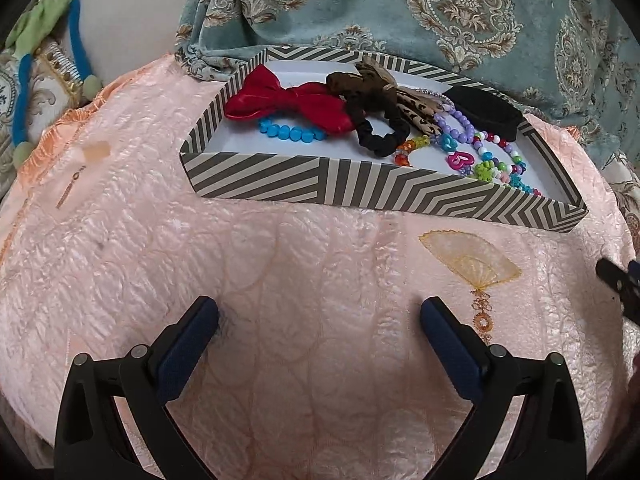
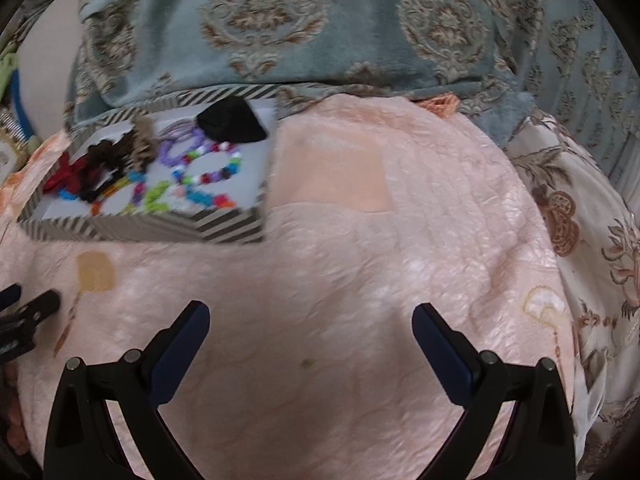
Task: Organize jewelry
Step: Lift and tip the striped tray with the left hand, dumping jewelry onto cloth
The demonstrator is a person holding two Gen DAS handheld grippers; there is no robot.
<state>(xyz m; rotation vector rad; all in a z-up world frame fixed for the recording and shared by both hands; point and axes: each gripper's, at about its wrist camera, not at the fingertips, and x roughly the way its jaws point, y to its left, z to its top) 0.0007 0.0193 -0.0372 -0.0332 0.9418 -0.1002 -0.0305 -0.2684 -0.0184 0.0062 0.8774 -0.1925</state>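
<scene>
Nearest me, my left gripper (image 1: 319,316) and right gripper (image 2: 311,320) both hang with jaws spread and empty over the quilted pink satin bedspread (image 1: 280,272). The striped cardboard tray (image 1: 320,184) lies ahead on the far side, long axis left to right, nearer the left gripper by my judgement. Inside are a red velvet bow (image 1: 288,104), a black scrunchie (image 1: 380,132), a blue bead bracelet (image 1: 292,133) and glossy plastic bead strings (image 1: 484,156).

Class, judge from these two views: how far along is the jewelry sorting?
Done: the striped shallow cardboard box already holds the red fabric bow, turquoise bead bracelet, black scrunchie and multicoloured bead strands. In hand: nothing; the left gripper and right gripper hover with jaws open. Left: no loose jewelry shows on the pink quilted bedspread, so likely near finished.
</scene>
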